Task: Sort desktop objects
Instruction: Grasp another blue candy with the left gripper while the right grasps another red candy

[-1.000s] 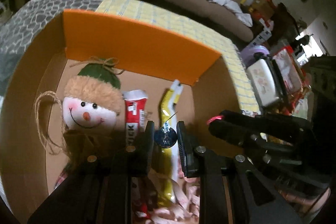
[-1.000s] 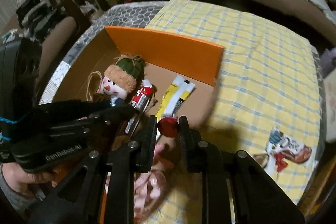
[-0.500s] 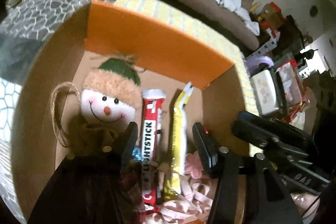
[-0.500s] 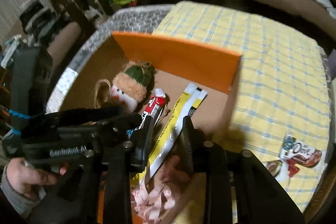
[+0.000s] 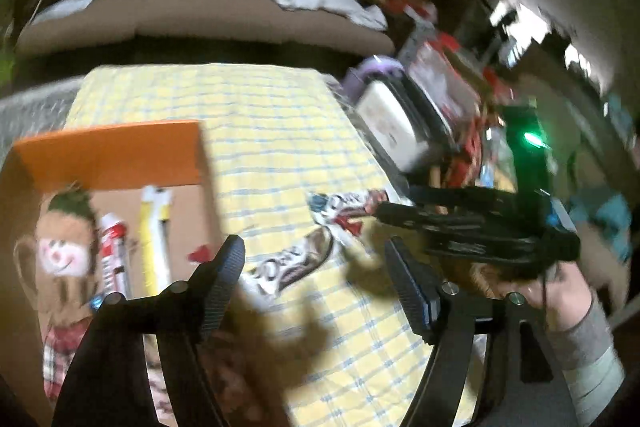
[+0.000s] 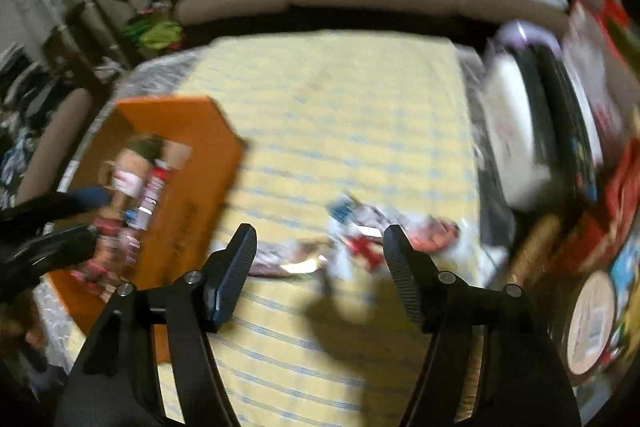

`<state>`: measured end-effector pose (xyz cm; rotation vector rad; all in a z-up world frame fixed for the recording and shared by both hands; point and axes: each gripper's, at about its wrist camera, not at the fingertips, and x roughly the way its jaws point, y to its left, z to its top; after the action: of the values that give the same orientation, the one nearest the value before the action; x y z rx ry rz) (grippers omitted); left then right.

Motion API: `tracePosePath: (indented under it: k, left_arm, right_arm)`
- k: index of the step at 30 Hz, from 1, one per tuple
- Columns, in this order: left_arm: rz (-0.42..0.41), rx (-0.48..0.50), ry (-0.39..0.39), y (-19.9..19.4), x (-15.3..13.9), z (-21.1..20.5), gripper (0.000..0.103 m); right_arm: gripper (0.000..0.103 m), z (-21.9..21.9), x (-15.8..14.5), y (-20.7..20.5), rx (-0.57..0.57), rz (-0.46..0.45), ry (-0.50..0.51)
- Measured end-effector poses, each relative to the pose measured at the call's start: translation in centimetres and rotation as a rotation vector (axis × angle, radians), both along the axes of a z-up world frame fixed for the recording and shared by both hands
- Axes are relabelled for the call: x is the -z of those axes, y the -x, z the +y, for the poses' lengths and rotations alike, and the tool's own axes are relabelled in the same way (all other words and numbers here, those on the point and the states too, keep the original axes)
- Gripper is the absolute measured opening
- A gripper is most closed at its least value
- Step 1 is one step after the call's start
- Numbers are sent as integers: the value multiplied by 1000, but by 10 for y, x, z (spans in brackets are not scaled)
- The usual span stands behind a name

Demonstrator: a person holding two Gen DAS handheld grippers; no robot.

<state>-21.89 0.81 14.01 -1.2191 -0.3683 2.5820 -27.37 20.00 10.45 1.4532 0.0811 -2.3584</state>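
now, through my left wrist camera, my left gripper [image 5: 314,279] is spread wide with nothing between its fingers, hanging over the yellow checked cloth [image 5: 260,131]. a brown wrapper [image 5: 294,263] lies on the cloth just ahead of the gap, and a white and red wrapper [image 5: 344,209] lies beyond it, touching or nearly so. to the left sits the cardboard box [image 5: 108,151] with the snowman doll [image 5: 64,251], a red tube [image 5: 112,251] and a yellow packet [image 5: 154,231] side by side inside. my right gripper [image 5: 404,211] reaches in from the right, its tips at the white and red wrapper.

from my right wrist camera, the right gripper [image 6: 320,255] is also wide apart and holds nothing. both wrappers [image 6: 360,231] lie blurred on the cloth just ahead of its fingertips. the box [image 6: 192,187] sits to the left.
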Motion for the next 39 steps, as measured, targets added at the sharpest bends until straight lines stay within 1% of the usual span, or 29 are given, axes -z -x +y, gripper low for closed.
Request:
tracePosePath:
  k: [1,2,3,6,7,8,9,11,15,18,19,20,21,23,25,27,31,34,35,36,37,38,39]
  left_arm:
    - [-7,9,25,2,5,13,74]
    - [-14,6,32,5,9,20,74]
    - [-26,-11,15,9,14,23,74]
    - [-80,-103,-125,23,27,16,74]
    - [-91,-131,-158,27,30,14,74]
    - [-96,-147,-169,30,33,11,74]
    - [-98,-155,-167,34,34,10,74]
    - [-99,-158,-143,40,34,10,74]
    - [-106,-151,-107,50,39,15,74]
    - [-118,-148,-77,61,43,22,74]
    - [-121,-150,-74,65,44,22,74]
    - [-124,-149,-75,69,45,25,74]
    - [-127,-148,-74,74,45,28,74]
    - [-136,-139,-55,85,47,34,74]
    - [-156,-133,-25,100,54,43,74]
    - [-173,-138,1,111,63,48,74]
    - [-186,-130,90,131,85,65,74]
    - [-204,-125,147,140,103,75,74]
    - [-209,-123,149,141,108,77,69]
    - [-216,-128,154,141,113,79,58]
    - [-219,-129,152,140,117,79,51]
    - [-222,-127,145,139,119,79,41]
    - [-219,-125,137,138,121,79,41]
  right_arm:
    - [61,7,9,3,14,-15,3]
    - [61,14,18,5,34,-32,12]
    - [59,20,26,7,51,-46,28]
    - [55,32,47,15,100,-64,69]
    - [52,34,54,18,109,-65,73]
    - [48,35,60,20,113,-69,74]
    - [46,34,67,23,112,-75,76]
    - [43,28,74,26,98,-57,48]
    - [42,15,90,26,55,-51,-3]
    - [40,14,94,27,49,-34,-8]
    - [33,14,95,27,44,-28,-21]
    - [23,13,94,25,34,-19,-46]
    - [20,12,94,24,19,-17,-57]
    - [20,15,91,20,8,-17,-50]
    - [20,20,82,15,6,2,-38]
    - [20,26,69,8,2,14,-4]
    - [20,40,42,-13,-7,39,54]
    - [20,50,28,-24,-13,43,108]
    - [20,51,25,-26,-14,44,107]
    - [20,53,22,-27,-18,46,103]
    - [20,53,21,-28,-21,47,101]
    - [20,55,19,-27,-23,49,98]
    - [20,55,18,-27,-24,52,95]
